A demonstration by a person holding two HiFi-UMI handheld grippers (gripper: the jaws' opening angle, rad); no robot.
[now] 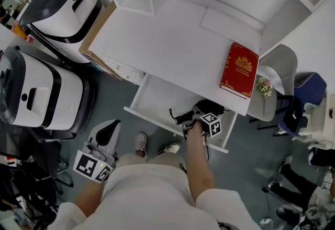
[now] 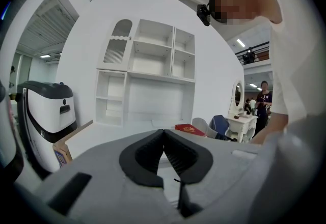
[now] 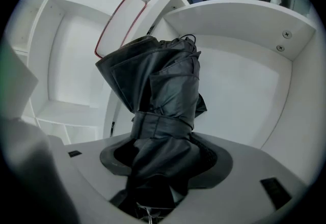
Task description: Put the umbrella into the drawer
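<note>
umbrella [image 3: 163, 90]: blk, plain fabric. drawer [image 3: 244, 80], desk [image 1: 167, 35]: white. book [image 1: 239, 69]: red cover, gold emblem + border. left gripper [image 2: 164, 136], right gripper [image 3: 165, 156]: grey bodies, blk pads, blk/wht square-marker cubes. floor [image 1: 246, 156]: grey-green. chair [image 1: 310, 88]: blue.

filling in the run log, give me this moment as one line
right claw: shut on umbrella, over open drawer | left claw: shut, empty | red book: on desk

The right hand-held gripper [image 1: 201, 115] holds the black umbrella [image 1: 210, 106] over the open drawer [image 1: 157, 97].
</note>
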